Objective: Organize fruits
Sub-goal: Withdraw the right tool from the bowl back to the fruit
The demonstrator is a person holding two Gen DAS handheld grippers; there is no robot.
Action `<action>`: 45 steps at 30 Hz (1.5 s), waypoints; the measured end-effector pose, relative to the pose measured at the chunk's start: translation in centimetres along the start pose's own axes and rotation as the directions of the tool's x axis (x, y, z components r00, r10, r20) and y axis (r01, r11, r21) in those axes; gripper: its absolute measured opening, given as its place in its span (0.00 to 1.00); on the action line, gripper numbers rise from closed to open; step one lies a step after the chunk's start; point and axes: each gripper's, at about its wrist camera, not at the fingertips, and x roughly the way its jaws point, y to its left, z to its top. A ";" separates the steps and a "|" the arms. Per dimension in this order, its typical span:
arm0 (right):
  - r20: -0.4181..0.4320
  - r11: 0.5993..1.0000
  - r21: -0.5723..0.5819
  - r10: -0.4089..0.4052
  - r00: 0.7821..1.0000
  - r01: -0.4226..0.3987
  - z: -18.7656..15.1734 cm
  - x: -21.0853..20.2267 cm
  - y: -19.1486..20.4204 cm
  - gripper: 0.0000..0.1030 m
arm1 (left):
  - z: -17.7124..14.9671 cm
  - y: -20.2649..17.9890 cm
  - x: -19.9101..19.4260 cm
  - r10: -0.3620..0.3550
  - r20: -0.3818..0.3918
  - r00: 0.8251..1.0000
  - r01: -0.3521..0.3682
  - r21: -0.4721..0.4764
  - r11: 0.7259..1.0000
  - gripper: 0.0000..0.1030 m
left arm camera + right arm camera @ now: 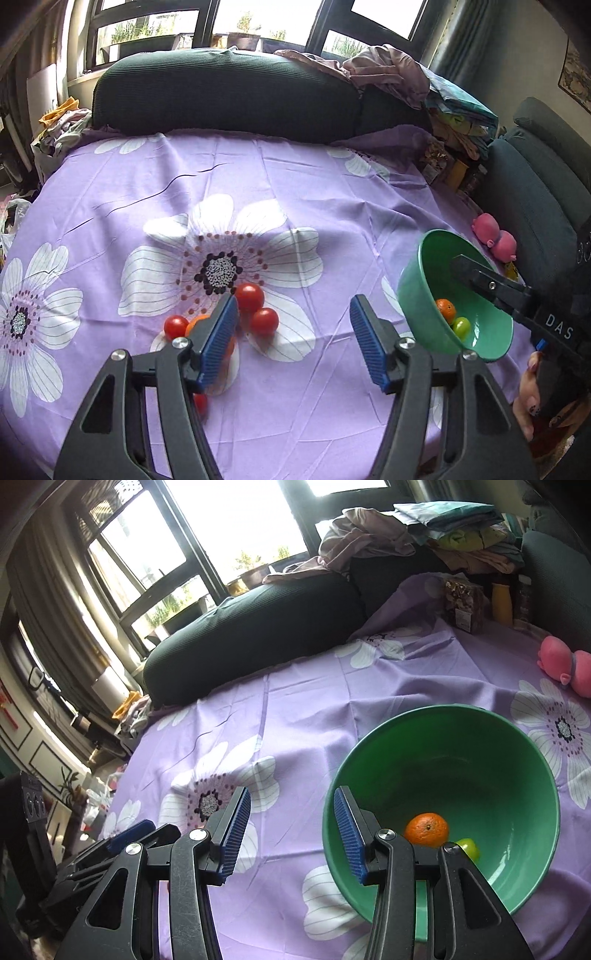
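Note:
Three red tomatoes [249, 297] [264, 321] [176, 326] and a half-hidden orange [195, 325] lie on the purple flowered cloth [295, 184], at the tip of my left gripper's left finger. My left gripper [295, 332] is open and holds nothing. Another red fruit [200, 403] shows under that finger. A green bowl [461, 768] stands tilted, holding an orange [426, 829] and a green fruit [469, 847]. My right gripper [291, 830] straddles the bowl's near rim. Its right pad is inside and its left pad stands clear of the wall, so it is open.
A pink plush toy [565, 664] lies beyond the bowl near the cloth's right edge. A dark cushion [221, 92] runs along the far edge, with piled clothes [369, 535] and jars [502, 603] at the far right. A hand [528, 398] holds the right gripper.

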 end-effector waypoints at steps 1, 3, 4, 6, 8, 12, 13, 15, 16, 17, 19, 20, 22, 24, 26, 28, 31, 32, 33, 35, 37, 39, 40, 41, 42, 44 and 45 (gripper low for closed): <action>-0.009 1.000 -0.011 0.003 1.000 -0.003 -0.1 0.4 0.6 0.46 | -0.1 0.5 0.1 0.002 0.000 1.000 -0.002 -0.004 1.000 0.66; -0.027 0.999 -0.037 0.008 1.000 -0.009 -0.5 1.1 1.8 0.46 | -0.2 1.5 0.4 0.014 -0.006 1.000 -0.014 -0.023 1.000 0.67; -0.038 0.999 -0.054 0.008 0.999 -0.010 -0.7 1.6 2.4 0.47 | -0.3 2.0 0.6 0.021 -0.011 1.000 -0.021 -0.033 0.999 0.67; -0.059 0.997 -0.080 0.006 0.998 -0.011 -1.1 2.5 3.5 0.64 | -0.5 2.8 0.9 0.029 -0.024 0.999 -0.030 -0.042 0.999 0.67; -0.074 0.996 -0.087 0.000 0.997 -0.006 -1.6 3.5 4.3 0.72 | -0.6 3.6 1.0 0.030 -0.030 0.999 -0.032 -0.052 0.998 0.68; -0.113 0.995 -0.102 -0.006 0.994 -0.006 -1.5 5.0 6.0 0.72 | -0.5 5.4 1.3 0.052 -0.041 0.998 -0.056 -0.105 0.993 0.68; -0.119 0.994 -0.108 -0.006 0.993 -0.007 -1.2 5.3 6.6 0.72 | -0.5 5.7 1.3 0.053 -0.041 0.998 -0.057 -0.116 0.992 0.68; -0.123 0.992 -0.123 -0.005 0.992 -0.010 -0.3 5.9 7.8 0.72 | -0.5 6.0 1.4 0.054 -0.049 0.997 -0.059 -0.122 0.991 0.68; -0.124 0.992 -0.126 -0.010 0.992 -0.006 0.0 6.2 8.2 0.72 | -0.6 6.1 1.5 0.057 -0.054 0.997 -0.063 -0.121 0.991 0.68; -0.125 0.992 -0.125 -0.007 0.992 -0.008 0.2 6.4 8.5 0.72 | -0.6 6.1 1.5 0.058 -0.058 0.997 -0.065 -0.119 0.991 0.68; -0.126 0.993 -0.113 0.024 0.992 -0.039 0.0 6.8 8.7 0.72 | -0.7 6.1 1.4 0.051 -0.057 0.997 -0.057 -0.118 0.991 0.68; -0.133 0.993 -0.105 0.042 0.990 -0.057 -0.3 7.1 8.6 0.72 | -0.7 6.1 1.4 0.045 -0.055 0.998 -0.051 -0.117 0.992 0.68; -0.150 0.994 -0.081 0.061 0.987 -0.074 -0.8 7.9 8.3 0.72 | -0.7 6.1 1.4 0.037 -0.057 0.998 -0.043 -0.117 0.992 0.68; -0.170 0.995 -0.057 0.071 0.983 -0.081 -0.7 8.6 8.0 0.72 | -0.8 6.2 1.7 0.025 -0.060 0.998 -0.032 -0.114 0.993 0.68; -0.171 0.996 -0.051 0.066 0.983 -0.075 -0.8 8.6 7.8 0.72 | -0.9 6.3 2.0 0.023 -0.073 0.997 -0.031 -0.114 0.993 0.68; -0.161 0.995 -0.080 0.048 0.986 -0.062 -0.9 8.5 8.2 0.72 | -1.0 6.5 2.2 0.021 -0.082 0.996 -0.031 -0.116 0.993 0.67; -0.164 0.992 -0.112 0.031 0.986 -0.050 -1.3 8.7 8.4 0.72 | -1.1 6.7 2.2 0.013 -0.084 0.996 -0.023 -0.120 0.993 0.67; -0.169 0.992 -0.113 0.039 0.985 -0.059 -1.4 8.8 8.3 0.72 | -1.1 6.9 2.3 0.010 -0.084 0.996 -0.020 -0.120 0.993 0.67; -0.176 0.992 -0.103 0.051 0.983 -0.070 -1.6 8.9 8.2 0.72 | -1.2 6.9 2.5 0.007 -0.087 0.996 -0.018 -0.122 0.992 0.67; -0.196 0.994 -0.087 0.055 0.979 -0.073 -1.8 9.3 8.0 0.72 | -1.3 7.2 2.8 0.015 -0.106 0.994 -0.029 -0.133 0.991 0.66; -0.195 0.992 -0.101 0.054 0.979 -0.074 -2.1 9.4 8.1 0.72 | -1.3 7.3 2.8 0.009 -0.109 0.994 -0.024 -0.135 0.991 0.66; -0.187 0.991 -0.115 0.045 0.981 -0.067 -2.2 9.3 8.2 0.72 | -1.4 7.3 2.7 0.008 -0.106 0.994 -0.022 -0.135 0.991 0.66; -0.185 0.991 -0.117 0.044 0.982 -0.066 -2.2 9.3 8.2 0.72 | -1.4 7.3 2.7 0.008 -0.106 0.994 -0.022 -0.135 0.991 0.66; -0.185 0.991 -0.114 0.046 0.982 -0.068 -2.3 9.4 8.1 0.72 | -1.4 7.3 2.7 0.008 -0.106 0.994 -0.022 -0.135 0.991 0.66; -0.188 0.992 -0.108 0.050 0.981 -0.071 -2.3 9.4 8.1 0.72 | -1.4 7.3 2.8 0.008 -0.106 0.994 -0.022 -0.134 0.991 0.66; -0.192 0.993 -0.095 0.055 0.980 -0.074 -2.3 9.5 7.7 0.72 | -1.5 7.1 2.8 0.009 -0.111 0.994 -0.023 -0.130 0.991 0.66; -0.192 0.993 -0.090 0.054 0.980 -0.072 -2.2 9.6 7.6 0.72 | -1.5 7.0 2.8 0.008 -0.112 0.994 -0.022 -0.126 0.992 0.66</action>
